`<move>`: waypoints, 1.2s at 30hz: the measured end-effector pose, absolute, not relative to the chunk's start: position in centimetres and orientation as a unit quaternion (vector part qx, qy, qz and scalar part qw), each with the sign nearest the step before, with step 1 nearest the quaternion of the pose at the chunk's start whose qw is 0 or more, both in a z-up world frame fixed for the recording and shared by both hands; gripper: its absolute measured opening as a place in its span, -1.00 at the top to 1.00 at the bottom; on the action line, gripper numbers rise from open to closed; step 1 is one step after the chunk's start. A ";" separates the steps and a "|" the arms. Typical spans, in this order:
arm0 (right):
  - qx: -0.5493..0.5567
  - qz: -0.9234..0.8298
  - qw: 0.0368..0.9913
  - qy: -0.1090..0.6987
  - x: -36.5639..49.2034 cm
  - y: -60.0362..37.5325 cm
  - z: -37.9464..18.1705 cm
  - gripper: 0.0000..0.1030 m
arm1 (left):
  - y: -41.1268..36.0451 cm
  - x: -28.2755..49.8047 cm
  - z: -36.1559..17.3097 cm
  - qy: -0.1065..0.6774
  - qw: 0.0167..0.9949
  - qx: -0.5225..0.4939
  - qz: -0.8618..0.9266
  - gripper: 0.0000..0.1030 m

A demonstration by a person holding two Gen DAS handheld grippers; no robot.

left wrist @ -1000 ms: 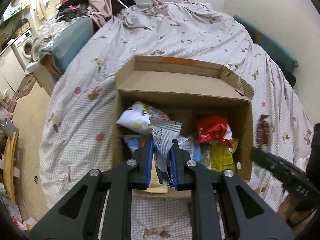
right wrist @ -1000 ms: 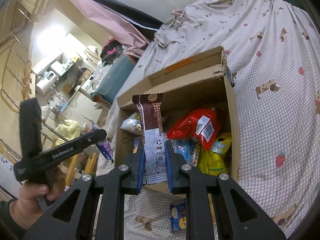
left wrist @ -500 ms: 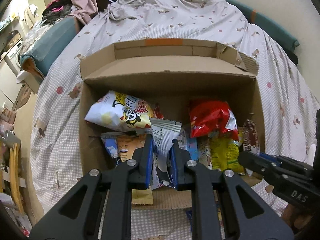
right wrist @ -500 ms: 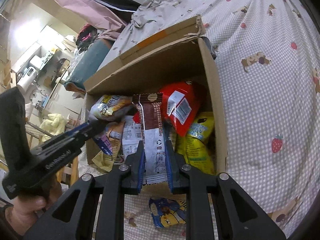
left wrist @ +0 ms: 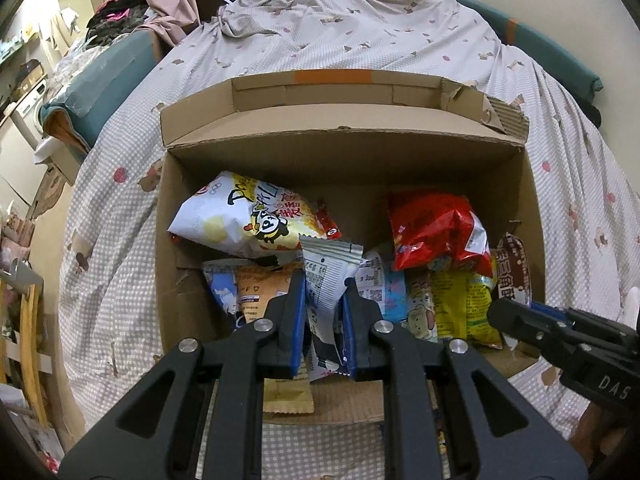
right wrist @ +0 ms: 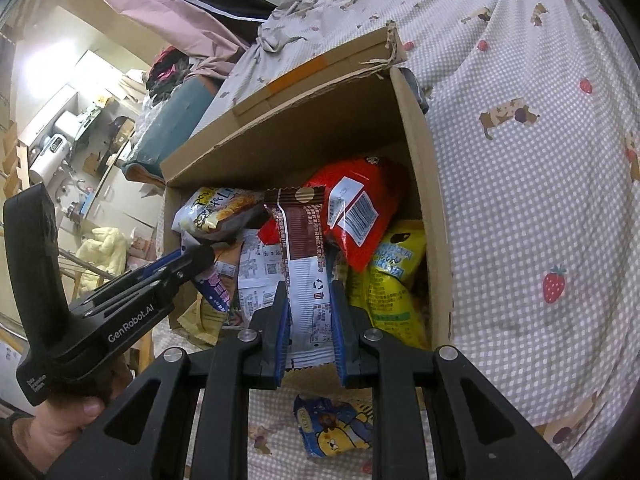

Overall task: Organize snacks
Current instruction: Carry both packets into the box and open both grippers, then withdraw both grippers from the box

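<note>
Silver foil made up the little packet [left wrist: 326, 280] that the left gripper [left wrist: 323, 316] held tight between its fingers, just over the open cardboard box [left wrist: 344, 152] on the bed [left wrist: 360, 32]. The right gripper [right wrist: 308, 320] pinched a brown and white snack bar [right wrist: 306, 264] over the same box. Both snacks looked light, thin and crinkly. They would likely bend and slide, so a hold near the flat sealed end seemed best, and a soft squeeze, since what was inside could crack. A red bag [left wrist: 438, 232] and a yellow bag [right wrist: 384, 280] lay in the box.
</note>
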State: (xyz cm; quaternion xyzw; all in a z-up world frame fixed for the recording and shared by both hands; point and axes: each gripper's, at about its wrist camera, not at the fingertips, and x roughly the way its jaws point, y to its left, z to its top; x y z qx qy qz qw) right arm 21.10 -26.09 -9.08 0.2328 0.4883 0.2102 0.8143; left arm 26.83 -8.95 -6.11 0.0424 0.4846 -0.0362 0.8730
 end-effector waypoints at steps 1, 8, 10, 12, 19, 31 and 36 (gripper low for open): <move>0.234 0.211 0.814 0.489 21.2 -26.0 -9.1 0.61 | -8.8 26.8 -6.1 0.485 0.873 0.043 -0.036 0.73; 0.242 0.217 0.813 0.482 21.1 -25.9 -8.8 0.55 | -7.7 26.5 -5.6 0.488 0.872 0.031 -0.026 0.32; 0.247 0.222 0.811 0.482 21.1 -25.9 -8.8 0.55 | -7.3 26.3 -5.4 0.484 0.874 0.027 -0.021 0.12; 0.244 0.224 0.811 0.482 21.1 -25.8 -8.6 0.54 | -7.1 26.0 -5.1 0.481 0.876 0.026 -0.020 -0.06; 0.241 0.223 0.815 0.477 21.0 -25.4 -8.2 -0.39 | -6.9 25.2 -4.4 0.461 0.886 0.041 -0.012 -0.22; 0.233 0.225 0.819 0.473 20.8 -25.1 -7.6 -0.44 | -4.9 24.2 -3.5 0.456 0.890 0.027 -0.001 -0.22; 0.232 0.220 0.822 0.471 20.3 -25.3 -7.4 -0.45 | -4.4 23.2 -3.2 0.451 0.892 0.027 -0.003 -0.22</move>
